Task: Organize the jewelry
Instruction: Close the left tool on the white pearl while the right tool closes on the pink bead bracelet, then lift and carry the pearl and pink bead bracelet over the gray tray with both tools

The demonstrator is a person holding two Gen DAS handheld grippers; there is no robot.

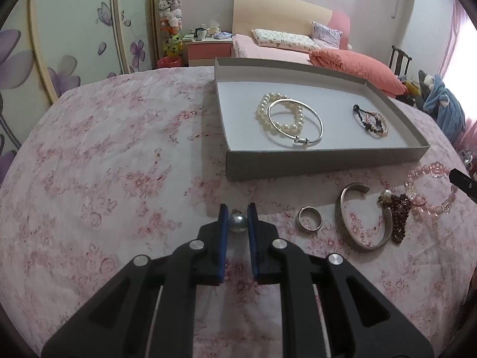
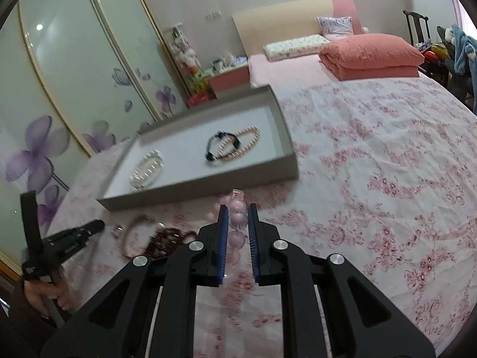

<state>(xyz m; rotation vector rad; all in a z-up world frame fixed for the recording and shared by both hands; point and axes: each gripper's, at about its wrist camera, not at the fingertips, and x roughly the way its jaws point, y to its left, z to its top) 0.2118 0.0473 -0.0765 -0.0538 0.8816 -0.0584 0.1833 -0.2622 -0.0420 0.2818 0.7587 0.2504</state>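
On the pink floral bedspread (image 1: 104, 155), the shallow grey cardboard tray (image 1: 322, 161) is serving as the landmark. Inside it three groups are lying: a white pearl bracelet (image 1: 265, 113) under a thin silver bangle (image 1: 316, 131) toward its left, and a black-and-pink beaded bracelet pair (image 1: 372, 120) toward its right.

In front of the tray's left corner, the left gripper (image 1: 237, 214) is closing its blue-padded jaws around a round pearl pendant (image 1: 237, 223); the pads appear to touch it, so it is judged gripped.

In front of the tray's near wall, still on the bedspread, are lying a grey metal ring (image 1: 310, 219), a wide silver cuff bangle (image 1: 351, 214) and a dark garnet bead strand (image 1: 398, 219).

In front of the tray's right end, the right gripper (image 2: 237, 217) is closing on the translucent pink bead bracelet (image 2: 237, 219), apparently clenched on it.

Judgement: roughly half is being left; five pieces, including both held ones, are awaiting placement in the tray.
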